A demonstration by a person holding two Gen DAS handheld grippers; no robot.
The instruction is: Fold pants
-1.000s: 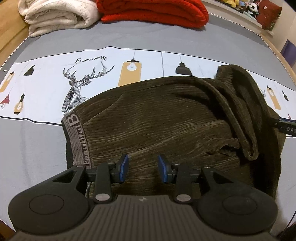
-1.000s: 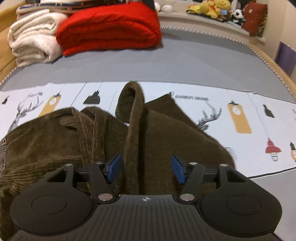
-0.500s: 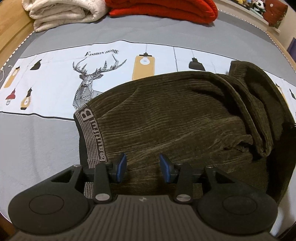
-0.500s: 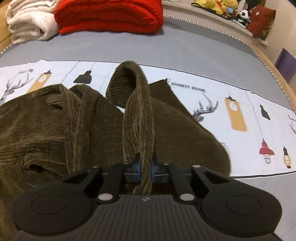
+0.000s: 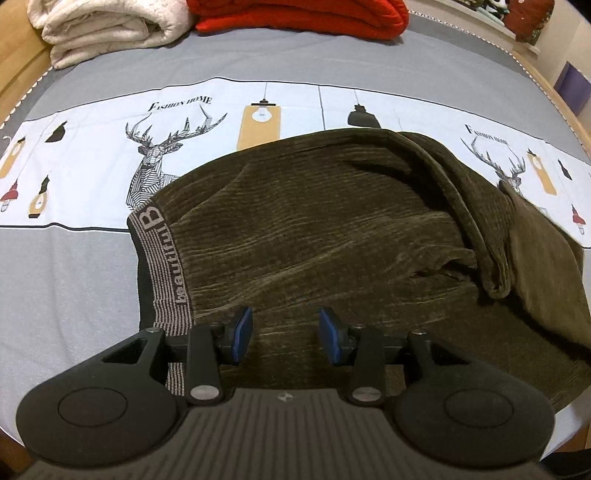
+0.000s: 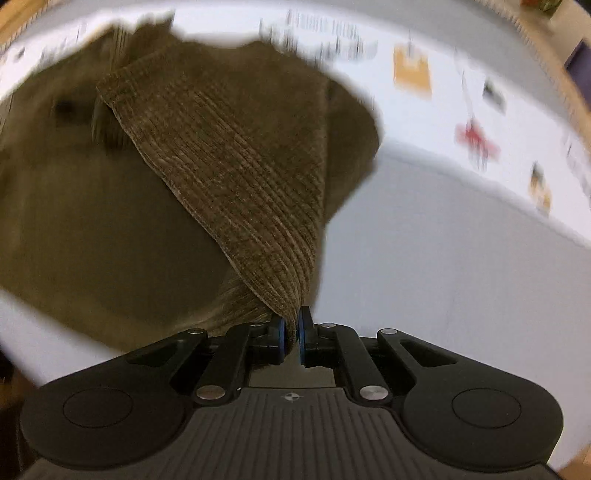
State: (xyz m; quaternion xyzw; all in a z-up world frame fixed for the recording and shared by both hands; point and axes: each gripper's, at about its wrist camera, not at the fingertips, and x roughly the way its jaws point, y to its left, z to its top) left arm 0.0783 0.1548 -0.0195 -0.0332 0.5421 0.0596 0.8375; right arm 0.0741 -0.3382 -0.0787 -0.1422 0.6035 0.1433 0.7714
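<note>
Grey bedspread (image 5: 92, 266) with deer-print band (image 5: 110, 147) carries brown corduroy pants (image 5: 314, 229).

A wide bed covered by a grey sheet (image 5: 369, 62) is seen, edged by a light wooden frame (image 5: 561, 107). Across it a pale printed cloth with deer heads, hanging lamps and the words "Fashion Home" (image 5: 110, 155) is spread flat. Dark olive corduroy pants with a grey lettered waistband (image 5: 314, 229) are laid partly on that cloth, partly on the sheet. At the far edge a folded cream fleece blanket (image 5: 107, 26) and a folded red blanket (image 5: 303, 16) are placed side by side.
</note>
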